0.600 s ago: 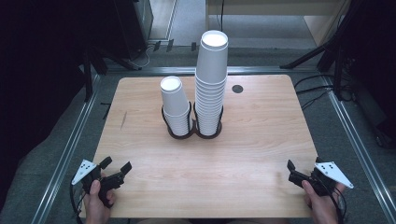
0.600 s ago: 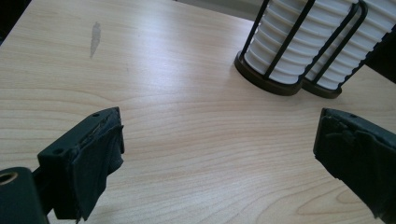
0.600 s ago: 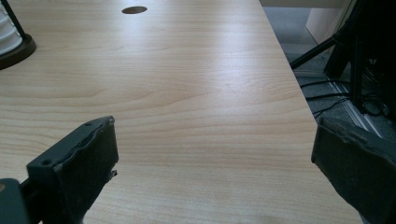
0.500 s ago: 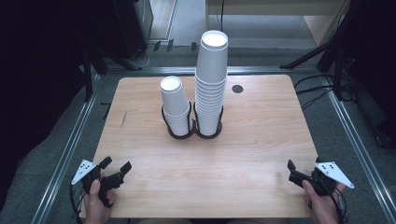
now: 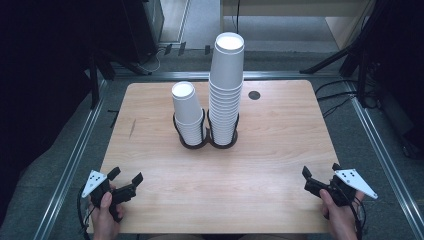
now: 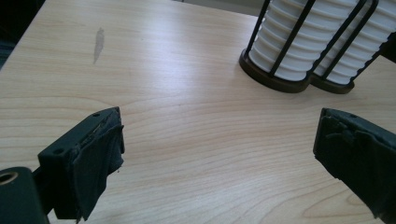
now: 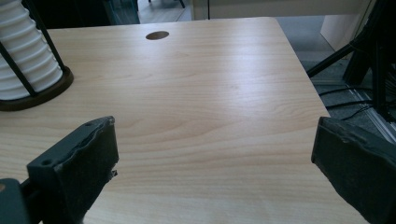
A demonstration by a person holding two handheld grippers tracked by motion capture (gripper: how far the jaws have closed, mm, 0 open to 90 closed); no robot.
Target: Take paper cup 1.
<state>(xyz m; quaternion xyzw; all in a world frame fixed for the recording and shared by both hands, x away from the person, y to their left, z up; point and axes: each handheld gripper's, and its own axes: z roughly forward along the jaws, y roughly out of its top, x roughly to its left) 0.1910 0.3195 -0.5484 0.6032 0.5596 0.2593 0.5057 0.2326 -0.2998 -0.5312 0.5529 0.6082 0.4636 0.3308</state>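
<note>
A black wire holder [image 5: 206, 141] is standing mid-counter [image 5: 280, 150], carrying a short cup stack [image 5: 187, 112] and a tall cup stack [image 5: 226, 92] side by side. The left claw [image 5: 125, 181] and right claw [image 5: 320, 181] are hovering spread, empty, at the near corners.

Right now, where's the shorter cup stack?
In the high view, the shorter cup stack stands mid-table in the black wire holder, immediately left of the taller stack.

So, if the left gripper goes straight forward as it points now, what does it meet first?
Probably the black wire holder around the short cup stack. The left gripper is open, with bare table between; the exact line is uncertain.
</note>
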